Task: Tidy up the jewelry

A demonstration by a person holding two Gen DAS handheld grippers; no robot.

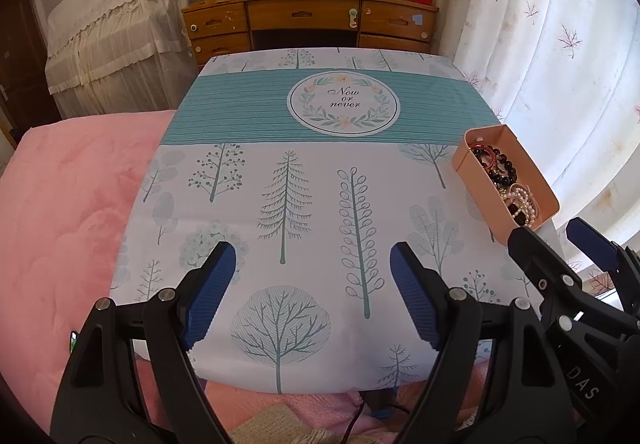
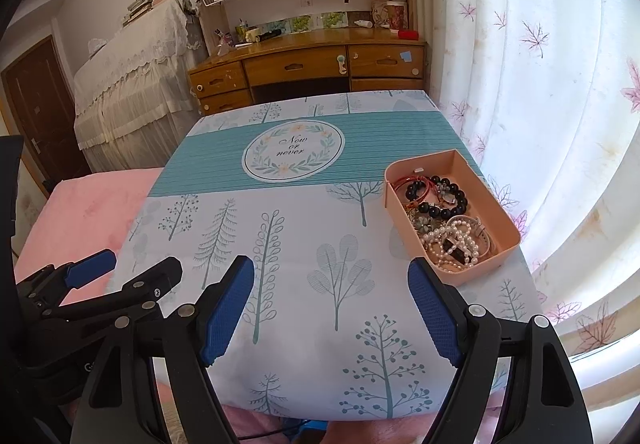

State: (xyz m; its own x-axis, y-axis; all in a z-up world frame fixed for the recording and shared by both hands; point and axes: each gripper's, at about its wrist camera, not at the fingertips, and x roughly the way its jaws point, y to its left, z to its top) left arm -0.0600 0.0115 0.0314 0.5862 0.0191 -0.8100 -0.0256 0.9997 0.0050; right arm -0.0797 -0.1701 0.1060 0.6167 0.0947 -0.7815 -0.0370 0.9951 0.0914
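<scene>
- Left gripper [image 1: 312,292] and right gripper [image 2: 332,308] both hang empty, jaws spread wide.
- Pink tray [image 2: 508,220] sits at two o'clock, its jewelry [image 2: 440,220] tangled; lifting one strand likely drags others out.

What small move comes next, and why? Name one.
Probably carry the right gripper forward and to the right toward the pink tray and down over the pearl strand. All the jewelry is heaped in that tray, tangled with the black bead bracelet; both grippers' jaws stand open and empty, and the right one is nearer.
</scene>
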